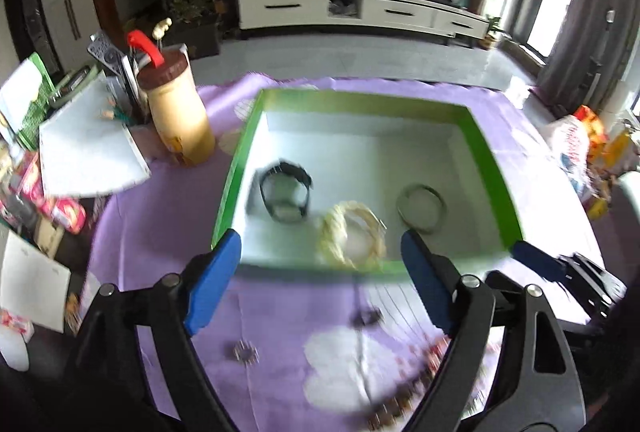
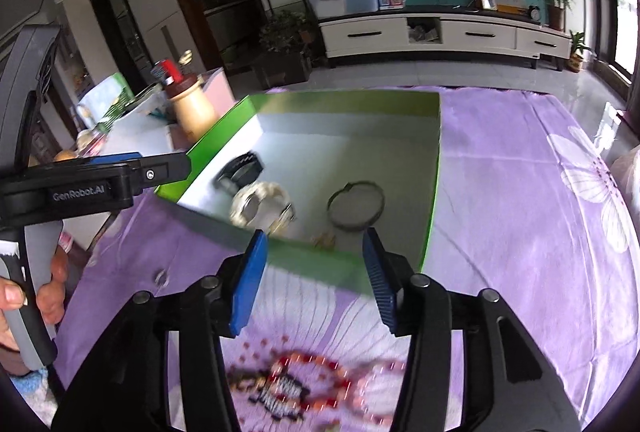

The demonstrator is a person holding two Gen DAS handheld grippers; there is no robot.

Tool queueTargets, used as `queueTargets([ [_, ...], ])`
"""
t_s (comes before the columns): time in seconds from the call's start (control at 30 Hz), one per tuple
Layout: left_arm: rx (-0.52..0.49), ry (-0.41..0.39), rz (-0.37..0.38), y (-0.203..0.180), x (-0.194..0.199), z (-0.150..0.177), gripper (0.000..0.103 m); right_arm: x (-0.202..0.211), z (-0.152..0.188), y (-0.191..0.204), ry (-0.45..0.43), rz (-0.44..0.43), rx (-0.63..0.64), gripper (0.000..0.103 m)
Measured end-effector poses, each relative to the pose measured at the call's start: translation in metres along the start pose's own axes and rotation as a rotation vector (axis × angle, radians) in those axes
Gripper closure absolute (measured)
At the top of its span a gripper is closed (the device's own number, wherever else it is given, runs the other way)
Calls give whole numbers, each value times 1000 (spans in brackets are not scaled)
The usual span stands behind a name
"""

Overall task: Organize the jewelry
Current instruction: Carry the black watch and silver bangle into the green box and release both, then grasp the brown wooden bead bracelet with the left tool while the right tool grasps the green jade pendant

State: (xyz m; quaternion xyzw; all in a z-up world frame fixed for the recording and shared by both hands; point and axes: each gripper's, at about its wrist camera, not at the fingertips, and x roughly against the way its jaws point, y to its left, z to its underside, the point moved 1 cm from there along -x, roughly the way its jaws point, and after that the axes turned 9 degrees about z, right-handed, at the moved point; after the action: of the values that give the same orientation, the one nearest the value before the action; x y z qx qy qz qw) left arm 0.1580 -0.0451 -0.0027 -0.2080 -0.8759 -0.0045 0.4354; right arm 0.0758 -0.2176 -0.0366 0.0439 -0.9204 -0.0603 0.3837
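Observation:
A green-rimmed box (image 1: 488,148) with a white floor sits on the purple cloth; it also shows in the right wrist view (image 2: 434,192). Inside lie a black watch (image 1: 286,192), a cream twisted bracelet (image 1: 350,234) and a thin dark bangle (image 1: 421,207). My left gripper (image 1: 320,282) is open and empty just before the box's near wall. My right gripper (image 2: 316,278) is open and empty at the box's near edge. On the cloth lie a small ring (image 1: 245,352), a small dark piece (image 1: 366,316) and a red-brown bead bracelet (image 2: 316,384).
A tan jar with a brown lid (image 1: 180,112) stands left of the box, beside papers (image 1: 86,148) and clutter. Snack bags (image 1: 588,144) lie at the right edge. The right gripper's tip (image 1: 536,260) shows in the left wrist view.

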Motion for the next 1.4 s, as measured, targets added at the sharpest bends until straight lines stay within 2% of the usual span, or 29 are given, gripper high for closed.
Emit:
queueTargets([
  [0.13, -38, 47, 58, -10, 18, 37, 14, 19, 26, 4, 39, -74, 44, 53],
  [0.27, -64, 122, 94, -16, 17, 77, 14, 34, 56, 9, 77, -100, 122, 53],
  [0.5, -21, 214, 162, -19, 3, 139, 14, 42, 99, 19, 143, -122, 221, 53],
  [0.73, -5, 257, 167, -16, -5, 161, 14, 29, 113, 34, 169, -131, 367, 53],
  [0.9, 12, 284, 167, -10, -8, 164, 14, 15, 119, 40, 229, -161, 475, 53],
  [0.97, 12, 286, 163, -8, -8, 165, 14, 16, 125, 45, 209, -136, 542, 62],
  [1.0, 10, 288, 164, -8, -9, 165, 14, 17, 126, 46, 202, -135, 562, 72],
  [1.03, 9, 289, 165, -9, -9, 164, 14, 18, 126, 46, 205, -151, 562, 85],
  [1.17, -13, 286, 168, -21, -12, 157, 14, 19, 123, 40, 166, -135, 501, 88],
  [1.2, -22, 282, 170, -25, -13, 156, 14, 22, 117, 33, 153, -160, 421, 96],
  [1.4, -128, 266, 166, -51, -21, 142, 16, 32, 112, 3, 106, -134, 130, 96],
])
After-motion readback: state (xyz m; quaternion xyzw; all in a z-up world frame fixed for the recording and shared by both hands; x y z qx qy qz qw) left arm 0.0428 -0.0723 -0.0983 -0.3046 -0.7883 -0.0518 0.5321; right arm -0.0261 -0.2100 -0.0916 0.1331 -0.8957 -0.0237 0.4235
